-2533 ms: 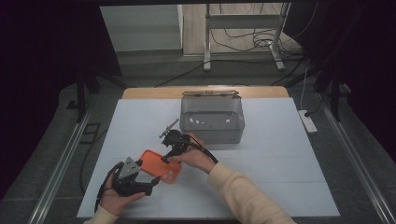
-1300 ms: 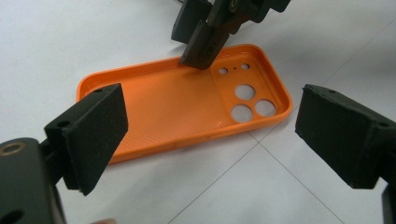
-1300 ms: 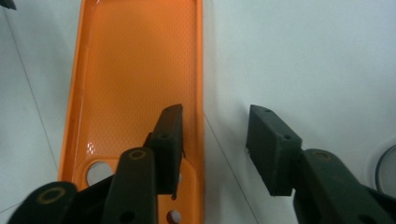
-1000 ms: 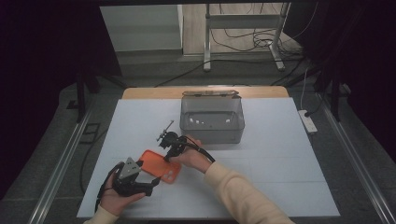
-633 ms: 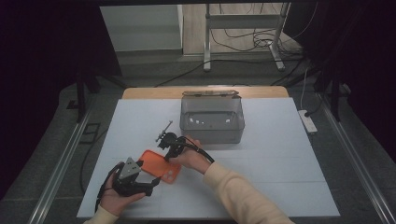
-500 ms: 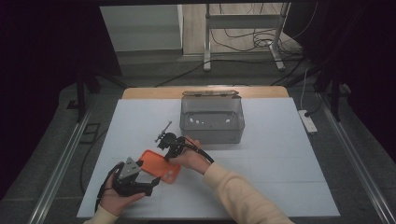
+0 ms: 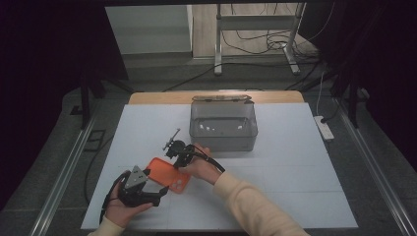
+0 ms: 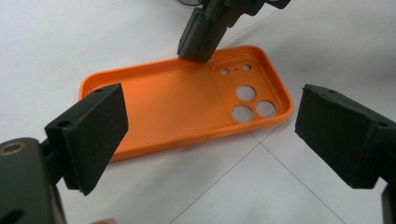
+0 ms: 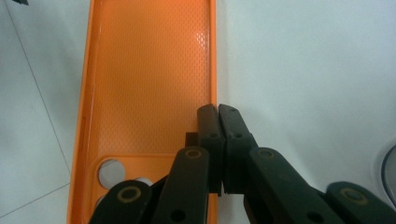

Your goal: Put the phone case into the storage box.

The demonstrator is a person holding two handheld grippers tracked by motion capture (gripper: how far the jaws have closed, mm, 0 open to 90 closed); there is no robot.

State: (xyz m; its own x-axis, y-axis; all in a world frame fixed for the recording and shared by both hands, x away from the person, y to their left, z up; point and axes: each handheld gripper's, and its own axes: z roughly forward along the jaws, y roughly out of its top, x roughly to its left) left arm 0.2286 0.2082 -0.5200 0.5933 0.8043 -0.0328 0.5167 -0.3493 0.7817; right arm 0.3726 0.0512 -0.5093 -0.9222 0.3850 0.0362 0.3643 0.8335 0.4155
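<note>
White board covers the table [image 7: 295,162], ruled by thin seams into large squares, with dark floor and cables beyond it and a clear grey plastic box [image 7: 223,127] standing toward the far middle. Near the front left of that surface lies an orange phone case [image 7: 167,176], flat, hollow side up. The right gripper [image 9: 218,111] has just been closing and its two black jaws now stand pressed together, with one long side wall of the case pinched between them near the camera end; in the left gripper view the same jaws come down on the far rim of the case [image 8: 187,105] beside the lens holes. The left gripper [image 8: 210,133] stands wide open, its pads well apart and touching nothing, hovering just short of the near long edge of the case, which shows between them farther off. In the high view this left gripper [image 7: 158,194] sits just in front of the case and the right gripper [image 7: 178,162] just behind it. The case is bright orange with a fine dotted texture inside, rounded corners, a low raised rim all round, and a raised camera block pierced by three large round holes and smaller ones beside them.
</note>
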